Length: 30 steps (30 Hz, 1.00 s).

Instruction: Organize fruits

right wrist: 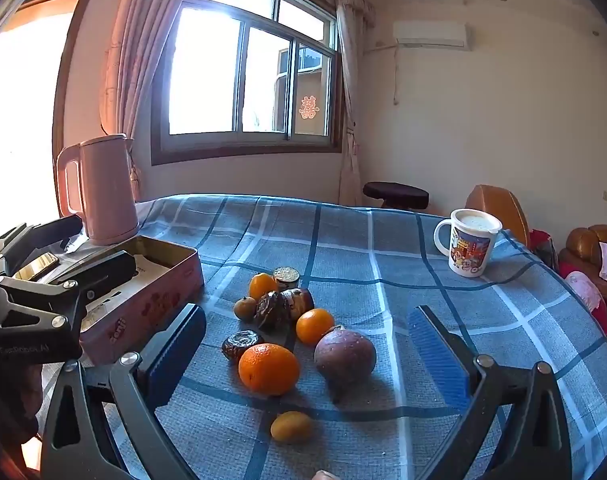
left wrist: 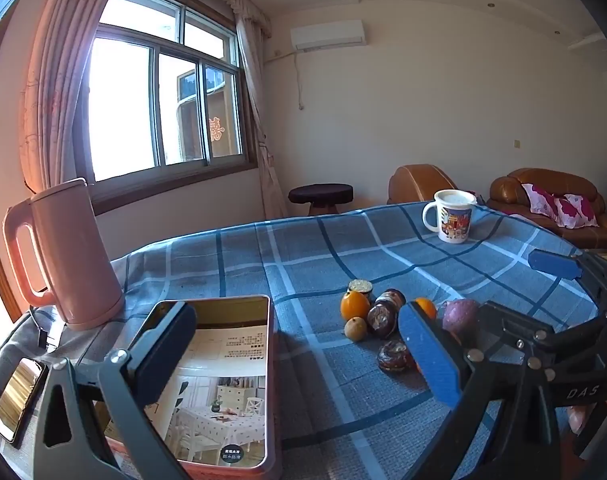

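Left tool (left wrist: 295, 356): held tilted slightly downward over the near left part of the tabletop (left wrist: 303, 248), which is covered by a blue checked cloth. Jaws stand fully apart and grip nothing. Its left finger (left wrist: 163, 352) lies over the open pink tin (left wrist: 269, 360); its right finger (left wrist: 431, 356) stands just in front of the fruit cluster in that view. The tin holds a printed leaflet and no fruit.

Right tool (right wrist: 307, 356): likewise tilted slightly downward, jaws spread to full width, nothing held. In the right wrist view the fruit lies on the cloth between and ahead of its two fingers, touching neither.

Fruit positions, right wrist view:
- Large orange (right wrist: 269, 369) and purple passion fruit (right wrist: 345, 356): side by side, centred between the fingers.
- Small yellow fruit (right wrist: 291, 426): nearest the camera, apart from the rest.
- Second orange (right wrist: 314, 325), dark wrinkled fruits (right wrist: 273, 310) and further small orange fruit (right wrist: 262, 285): clustered farther back.

The cluster sits just right of the tin. A pink kettle (right wrist: 103, 192) stands behind the tin. A lidded mug (right wrist: 469, 246) stands at the far right, well apart from the fruit.
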Each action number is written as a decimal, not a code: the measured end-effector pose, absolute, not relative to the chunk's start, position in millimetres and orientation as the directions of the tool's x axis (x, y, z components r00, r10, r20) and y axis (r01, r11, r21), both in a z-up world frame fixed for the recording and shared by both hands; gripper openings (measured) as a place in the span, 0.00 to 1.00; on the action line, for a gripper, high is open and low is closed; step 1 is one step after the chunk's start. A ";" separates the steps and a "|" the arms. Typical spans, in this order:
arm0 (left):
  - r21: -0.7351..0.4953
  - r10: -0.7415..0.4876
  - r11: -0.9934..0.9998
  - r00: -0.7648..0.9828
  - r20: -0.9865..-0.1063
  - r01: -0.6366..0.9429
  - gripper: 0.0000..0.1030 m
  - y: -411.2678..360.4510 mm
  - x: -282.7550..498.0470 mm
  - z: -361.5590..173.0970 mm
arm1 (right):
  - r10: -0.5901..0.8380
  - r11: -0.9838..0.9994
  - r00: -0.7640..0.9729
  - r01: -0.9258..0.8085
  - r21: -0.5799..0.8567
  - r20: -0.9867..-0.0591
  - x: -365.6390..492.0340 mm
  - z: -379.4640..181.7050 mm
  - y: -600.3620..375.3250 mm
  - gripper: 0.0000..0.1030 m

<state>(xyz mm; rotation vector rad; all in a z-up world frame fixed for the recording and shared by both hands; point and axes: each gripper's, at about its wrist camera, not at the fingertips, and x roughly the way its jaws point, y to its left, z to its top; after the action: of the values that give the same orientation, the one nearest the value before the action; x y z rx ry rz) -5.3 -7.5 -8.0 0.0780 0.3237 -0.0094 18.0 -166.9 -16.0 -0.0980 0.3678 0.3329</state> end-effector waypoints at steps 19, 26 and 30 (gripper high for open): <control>0.074 0.015 0.997 0.939 -0.342 0.011 1.00 -2.8 5.0 -23.8 | 0.294 0.944 0.873 -0.329 -0.025 -0.388 16.2 -29.1 -172.0 0.99; 0.075 0.016 0.997 0.939 -0.344 0.010 1.00 -2.7 5.1 -24.0 | 0.290 0.945 0.873 -0.326 -0.026 -0.392 15.3 -31.9 -173.7 0.99; 0.075 0.016 0.997 0.940 -0.342 0.010 1.00 -2.8 5.3 -23.8 | 0.288 0.946 0.873 -0.324 -0.026 -0.394 14.1 -33.3 -174.9 0.99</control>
<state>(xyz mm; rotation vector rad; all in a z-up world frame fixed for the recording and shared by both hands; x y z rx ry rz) 5.3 -2.8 -23.8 0.0757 0.3497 0.0030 14.1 -174.9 -33.3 -0.0920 0.3970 0.3200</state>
